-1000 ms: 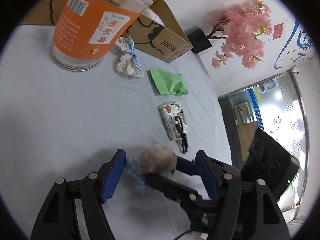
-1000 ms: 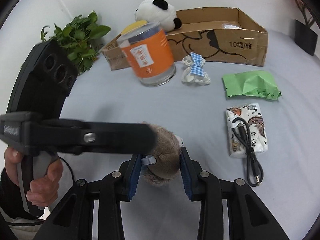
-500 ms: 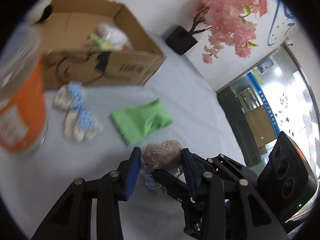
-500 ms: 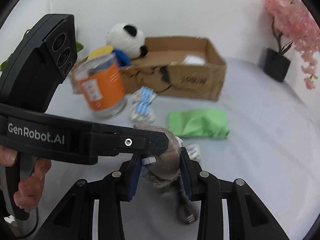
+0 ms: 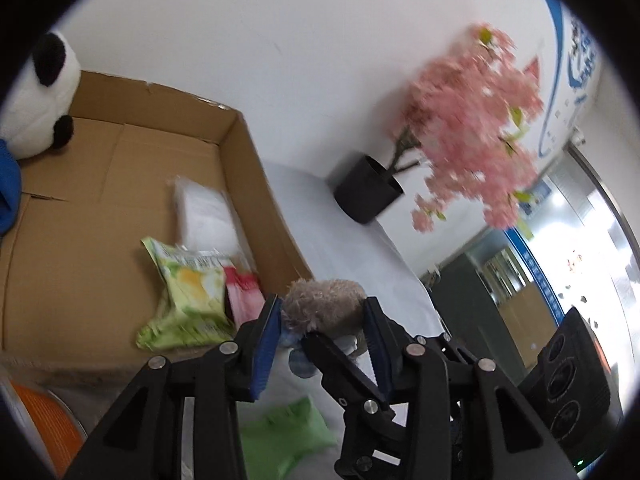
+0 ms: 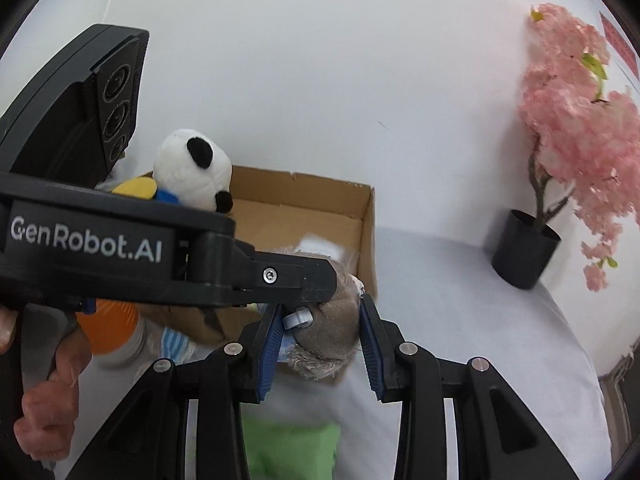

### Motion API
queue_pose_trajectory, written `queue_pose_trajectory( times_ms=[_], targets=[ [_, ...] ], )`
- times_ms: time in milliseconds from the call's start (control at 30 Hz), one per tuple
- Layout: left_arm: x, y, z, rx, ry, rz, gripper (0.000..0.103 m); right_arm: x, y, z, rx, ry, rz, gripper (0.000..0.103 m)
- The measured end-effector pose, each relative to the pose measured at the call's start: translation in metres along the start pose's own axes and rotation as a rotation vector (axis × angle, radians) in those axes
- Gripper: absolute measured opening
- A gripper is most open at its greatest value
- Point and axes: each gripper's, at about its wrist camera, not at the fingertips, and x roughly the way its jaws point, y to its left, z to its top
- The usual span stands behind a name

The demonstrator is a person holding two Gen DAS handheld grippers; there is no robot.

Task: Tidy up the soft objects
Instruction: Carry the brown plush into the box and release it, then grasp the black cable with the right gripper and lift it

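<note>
— Fuzzy brown toy [image 5: 324, 306]?
— Squeezed by both the left gripper [image 5: 320, 338] and right gripper [image 6: 318, 338], up off the tabletop [image 6: 460, 320], right by the cardboard box [image 5: 120, 208].

1. "GenRobot.AI", white letters on the black body of the left gripper [image 6: 320, 280], seen from the right wrist view. Only fully legible text.
2. Snack packet [image 5: 188, 300] in the cardboard box [image 5: 248, 184]: green-and-white, has printing, too blurred to read.
3. Wall sign [image 5: 576, 64] with blue swoosh and characters, top right of the left wrist view: not readable.
4. Red sign [image 6: 618, 40] behind the pink blossom tree [image 6: 576, 120]: no legible characters.
</note>
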Motion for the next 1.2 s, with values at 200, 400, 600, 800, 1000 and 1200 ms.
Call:
queue_pose_trajectory(
  times_ms=[200,400,600,800,1000,1200],
  targets=[
    [0.010,0.030,0.021,-0.114,-0.006,0.107,0.040,0.055,-0.003,0.016,0.062,0.038,0.100,0.037],
    [0.003,0.018,0.028,-0.069,0.007,0.122,0.050,0.071,-0.016,0.022,0.151,0.086,0.109,0.075],
    [-0.047,-0.028,0.009,0.125,-0.049,0.174,0.067,0.000,-0.027,0.022,0.201,-0.015,0.111,0.101],
    [-0.120,-0.048,-0.060,0.330,-0.068,0.207,0.081,-0.072,-0.016,-0.036,0.279,0.108,0.264,0.103],
    [-0.146,-0.010,-0.116,0.236,0.071,0.234,0.081,-0.070,0.013,-0.110,0.366,0.338,0.278,0.096],
    [-0.149,0.012,-0.144,0.162,0.165,0.205,0.081,-0.070,0.035,-0.131,0.264,0.451,0.149,0.075]
  ],
)
